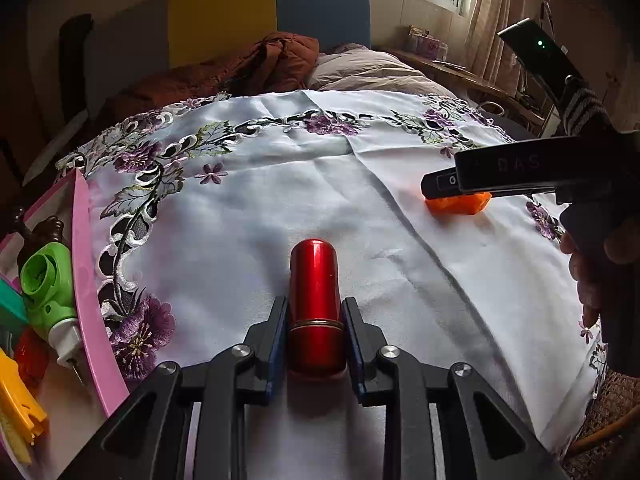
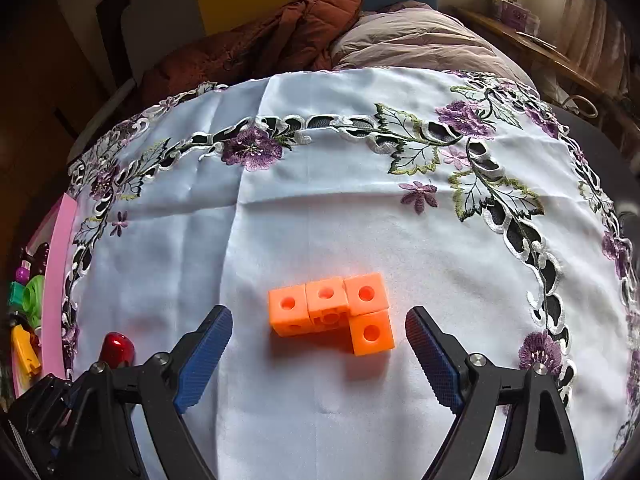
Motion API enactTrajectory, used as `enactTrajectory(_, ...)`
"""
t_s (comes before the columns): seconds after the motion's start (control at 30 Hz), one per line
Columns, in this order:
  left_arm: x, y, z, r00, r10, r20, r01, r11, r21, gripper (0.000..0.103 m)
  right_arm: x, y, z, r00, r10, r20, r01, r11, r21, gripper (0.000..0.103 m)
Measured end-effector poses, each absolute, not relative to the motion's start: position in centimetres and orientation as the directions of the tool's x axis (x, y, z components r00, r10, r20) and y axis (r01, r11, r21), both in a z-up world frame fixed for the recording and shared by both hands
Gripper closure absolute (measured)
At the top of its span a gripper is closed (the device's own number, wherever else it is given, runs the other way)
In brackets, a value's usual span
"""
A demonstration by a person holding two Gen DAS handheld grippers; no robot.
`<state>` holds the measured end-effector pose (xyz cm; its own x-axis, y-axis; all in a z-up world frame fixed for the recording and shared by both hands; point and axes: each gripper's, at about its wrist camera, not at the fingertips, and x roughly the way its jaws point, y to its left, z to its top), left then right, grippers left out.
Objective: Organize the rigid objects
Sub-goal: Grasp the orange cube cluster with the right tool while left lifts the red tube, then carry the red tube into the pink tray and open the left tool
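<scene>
— Tongs? Left tongs (image 1: 315, 340) clamp the red metal cylinder (image 1: 316, 300) lying on the desk's tablecloth (image 1: 248, 216).
— Right tongs (image 2: 319, 354) gape around the orange linked cubes (image 2: 334, 312); centre them, then squeeze.

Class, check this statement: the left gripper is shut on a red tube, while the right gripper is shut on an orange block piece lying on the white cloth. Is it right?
One error. The right gripper is open: in the right wrist view its jaws stand wide apart on either side of the orange block piece, touching nothing. The left gripper is indeed shut on the red tube, and the block piece lies on the white cloth.
</scene>
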<state>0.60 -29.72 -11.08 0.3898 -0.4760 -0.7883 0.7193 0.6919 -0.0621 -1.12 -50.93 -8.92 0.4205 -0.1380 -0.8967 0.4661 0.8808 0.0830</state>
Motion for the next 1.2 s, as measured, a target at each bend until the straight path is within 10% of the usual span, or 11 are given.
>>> enactTrajectory(0.07, 0.6, -29.7, -11.1, 0.388, -0.48, -0.787, 0.718, 0.693, -0.068, 0.077, -0.9, -50.6, -9.3, 0.406, -0.156, -0.901, 0.457, 0.888, 0.052, 0.022)
enactTrajectory(0.1, 0.6, -29.6, -11.1, 0.388, -0.482, -0.786, 0.718, 0.693, -0.071, 0.077, -0.8, -50.6, -9.5, 0.396, -0.173, -0.902, 0.458, 0.889, 0.03, 0.042)
enactTrajectory(1.2, 0.1, -29.5, -11.0, 0.422, -0.467, -0.777, 0.702, 0.71, -0.046, 0.077, -0.2, -50.7, -10.2, 0.383, -0.184, -0.905, 0.448, 0.894, 0.008, 0.041)
